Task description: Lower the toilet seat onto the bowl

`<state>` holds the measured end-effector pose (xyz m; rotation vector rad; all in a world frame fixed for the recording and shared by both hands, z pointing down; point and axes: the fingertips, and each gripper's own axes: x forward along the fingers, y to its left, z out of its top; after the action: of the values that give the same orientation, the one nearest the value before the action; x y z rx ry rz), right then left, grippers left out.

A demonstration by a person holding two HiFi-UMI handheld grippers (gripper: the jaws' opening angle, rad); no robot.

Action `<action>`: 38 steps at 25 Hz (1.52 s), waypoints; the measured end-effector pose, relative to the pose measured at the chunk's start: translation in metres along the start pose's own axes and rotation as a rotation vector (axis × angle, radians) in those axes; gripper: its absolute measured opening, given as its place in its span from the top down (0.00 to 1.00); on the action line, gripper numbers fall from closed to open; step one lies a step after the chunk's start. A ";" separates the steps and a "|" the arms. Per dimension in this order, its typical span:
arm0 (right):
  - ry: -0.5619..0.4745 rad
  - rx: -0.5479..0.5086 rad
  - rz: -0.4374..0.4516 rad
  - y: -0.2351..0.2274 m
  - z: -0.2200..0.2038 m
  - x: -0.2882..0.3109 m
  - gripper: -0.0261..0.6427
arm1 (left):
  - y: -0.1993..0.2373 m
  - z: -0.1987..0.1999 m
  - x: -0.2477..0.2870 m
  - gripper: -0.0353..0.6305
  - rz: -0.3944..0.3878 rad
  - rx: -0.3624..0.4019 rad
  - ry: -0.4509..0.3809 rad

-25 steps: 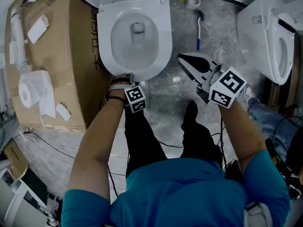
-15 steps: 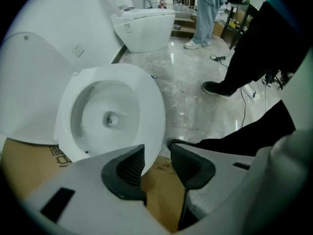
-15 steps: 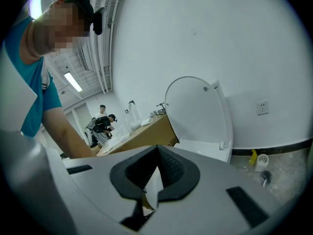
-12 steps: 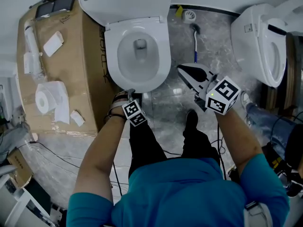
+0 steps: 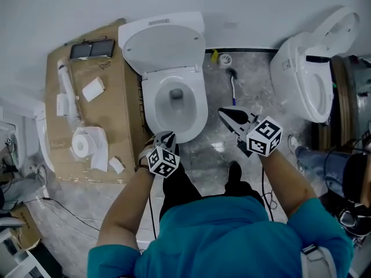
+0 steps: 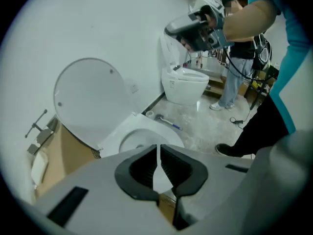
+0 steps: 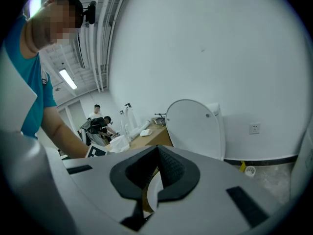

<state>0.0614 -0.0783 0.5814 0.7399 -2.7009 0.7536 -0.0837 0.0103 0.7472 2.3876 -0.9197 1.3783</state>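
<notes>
The white toilet stands in the middle of the head view, its seat (image 5: 175, 106) lying flat on the bowl and its lid (image 5: 165, 42) upright against the wall. My left gripper (image 5: 165, 141) hovers over the bowl's front rim. Its jaws have just been closing and now meet at the tips with nothing between them. In the left gripper view the left gripper (image 6: 158, 148) points down at the seat (image 6: 142, 136) and the lid (image 6: 88, 99). My right gripper (image 5: 227, 117) is shut and empty, right of the bowl. In its own view the right gripper (image 7: 157, 151) faces the lid (image 7: 193, 126).
A cardboard box (image 5: 75, 120) left of the toilet carries a paper roll (image 5: 81, 145) and small parts. A toilet brush (image 5: 233, 88) lies on the marble floor. A second toilet (image 5: 307, 80) stands at the right. People stand in the background.
Both grippers have risen away from the toilet, and the head view now takes in more of the room. The left gripper has lifted off the bowl's front rim and rolled.
</notes>
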 end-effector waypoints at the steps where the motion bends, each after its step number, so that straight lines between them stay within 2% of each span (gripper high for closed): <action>1: 0.001 -0.007 -0.005 0.002 0.007 -0.003 0.97 | 0.006 0.011 -0.013 0.91 0.007 -0.007 -0.029; 5: -0.020 -0.034 -0.038 0.007 0.040 -0.014 0.97 | 0.027 0.052 -0.060 0.94 0.003 -0.085 -0.154; 11: -0.026 -0.028 -0.052 0.031 0.084 -0.025 0.97 | 0.070 0.105 -0.145 0.94 -0.042 -0.354 -0.350; 14: -0.009 -0.037 -0.044 0.051 0.108 -0.029 0.97 | 0.101 0.130 -0.196 0.94 -0.041 -0.457 -0.460; 16: -0.018 -0.042 -0.041 0.065 0.132 -0.032 0.97 | 0.122 0.146 -0.233 0.94 -0.036 -0.497 -0.525; 20: -0.071 -0.081 -0.063 0.084 0.197 -0.033 0.97 | 0.169 0.176 -0.306 0.94 -0.015 -0.480 -0.643; 25: -0.153 -0.146 -0.092 0.113 0.267 -0.024 0.97 | 0.215 0.187 -0.377 0.94 0.009 -0.447 -0.760; 29: -0.180 -0.160 -0.082 0.136 0.293 -0.010 0.97 | 0.235 0.185 -0.413 0.94 0.015 -0.446 -0.803; 33: -0.195 -0.178 -0.033 0.152 0.313 -0.002 0.97 | 0.244 0.188 -0.433 0.94 0.030 -0.462 -0.834; 38: -0.219 -0.195 0.049 0.145 0.335 -0.013 0.97 | 0.236 0.208 -0.439 0.94 0.096 -0.494 -0.865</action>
<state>-0.0356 -0.1459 0.2357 0.7494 -2.9436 0.4319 -0.2439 -0.0980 0.2431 2.5047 -1.3642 0.0174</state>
